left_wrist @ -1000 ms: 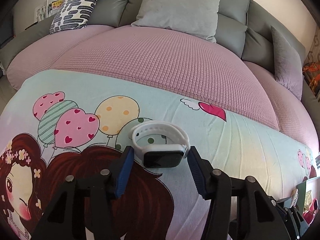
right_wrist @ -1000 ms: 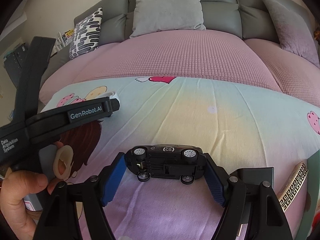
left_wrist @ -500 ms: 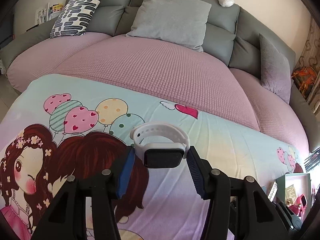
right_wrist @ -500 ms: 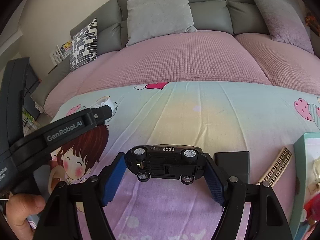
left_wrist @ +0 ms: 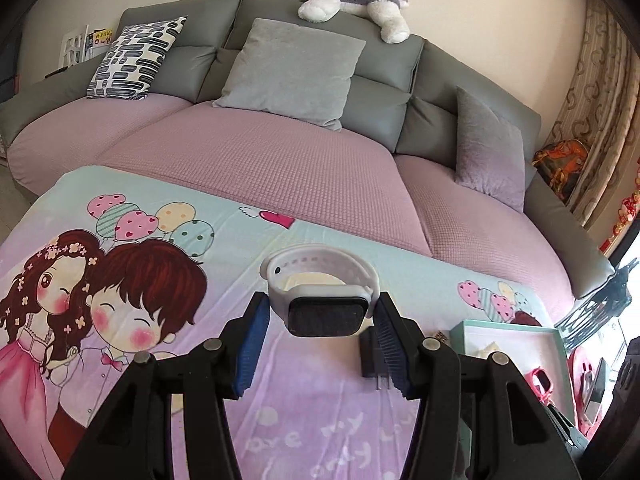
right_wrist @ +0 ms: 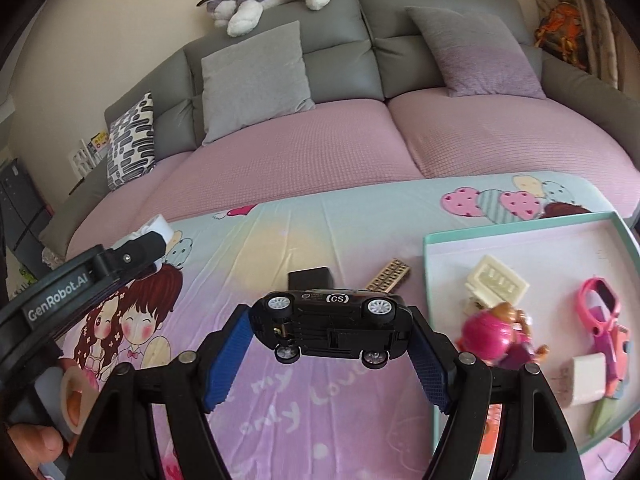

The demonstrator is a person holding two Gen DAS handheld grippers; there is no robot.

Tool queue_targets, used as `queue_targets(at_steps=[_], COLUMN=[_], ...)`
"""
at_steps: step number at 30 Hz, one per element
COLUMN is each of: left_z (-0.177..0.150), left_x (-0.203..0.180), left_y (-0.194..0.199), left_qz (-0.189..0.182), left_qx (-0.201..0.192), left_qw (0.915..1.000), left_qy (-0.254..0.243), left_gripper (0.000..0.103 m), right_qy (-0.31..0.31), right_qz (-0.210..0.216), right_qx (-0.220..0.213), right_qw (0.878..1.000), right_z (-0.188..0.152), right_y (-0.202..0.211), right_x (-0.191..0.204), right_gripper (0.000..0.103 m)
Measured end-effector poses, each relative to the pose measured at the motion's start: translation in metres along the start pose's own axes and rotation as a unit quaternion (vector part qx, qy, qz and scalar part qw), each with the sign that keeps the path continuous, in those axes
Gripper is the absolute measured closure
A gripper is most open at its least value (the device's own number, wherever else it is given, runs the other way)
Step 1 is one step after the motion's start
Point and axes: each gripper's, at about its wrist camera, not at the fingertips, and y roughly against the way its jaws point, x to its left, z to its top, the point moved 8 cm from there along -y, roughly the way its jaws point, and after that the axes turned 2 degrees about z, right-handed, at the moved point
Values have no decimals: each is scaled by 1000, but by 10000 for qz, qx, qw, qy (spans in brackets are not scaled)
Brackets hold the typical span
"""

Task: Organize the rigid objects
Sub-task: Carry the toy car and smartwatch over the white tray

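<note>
A: Start big. What fills the views?

B: A grey sofa [left_wrist: 280,80] across the upper half of both, four cushions and one plush dog [left_wrist: 344,0] on its back. Below it, one cartoon blanket [left_wrist: 240,420] spreads over the lower half. One teal-rimmed tray [right_wrist: 428,264] sits at the right edge of the right wrist view, only its corner showing at lower right of the left wrist view.

A: And the grippers?

B: The right gripper [right_wrist: 332,344] is clamped on one black toy car [right_wrist: 332,324], underside up, pads on bumper and tail, lifted clear of the blanket. The left gripper [left_wrist: 324,340] is clamped on one white smartwatch [left_wrist: 324,296], pads on the case sides, strap loop pointing up-frame.

A: What does the next move turn on?

B: The tray lies to the right of both loads. In the right wrist view its left rim is just right of the car's nose, so that hand looks nearer. The car's long axis runs left to right, pointing at the tray.

A: Is the tray crowded?

B: One pink doll [right_wrist: 496,336], one cream block [right_wrist: 496,284], one pink watch [right_wrist: 600,304], one pale eraser-like piece [right_wrist: 584,376]. Loose on the blanket: one black charger [right_wrist: 310,278] and one patterned strip [right_wrist: 390,276].
</note>
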Motion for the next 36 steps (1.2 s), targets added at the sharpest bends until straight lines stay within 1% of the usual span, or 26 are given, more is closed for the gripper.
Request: queue_targets(at_steps=[7,14,18,20,24,29,32,36], left_z=[-24,-58,-75,-84,-104,-128,-144,-158], left_x=[-62,-115,-142,-154,-175,-198,-212,-226], left_y=[22,21,14,11,-1,-10,-14,-15], left_qz=[-329,-532,-630,-650,-715,-797,-895,-961], left_qx=[-16,171,327,372,607,742,892,1008], left_qw=[9990,9965,9942,9931,9896,9857,9808,9759], left_qy=[-292,-615,-802,-898,-1092,-1286,-1484,-1679], left_gripper=[48,48,48,48,48,48,48,48], right_qy=[-400,-762,-955,-1025,-1213,-1332,-1382,-1508], right_qz=[-605,-1490,-1698,-1781,-1904,-2173,-2449,-2523], right_qx=[-270,-389,-359,-336,-284,-244,-212,-114], right_qw=[9970,9851,9802,9781,9738,9667,9594,9558], right_z=[-3,-10,-13,-15,-20,-25,-29,-35], right_y=[47,79,84,85,84,87,90,89], right_x=[-64,-141,-175,-187,-212,-236,-251,-262], right_gripper=[25,25,25,25,25,25,25,25])
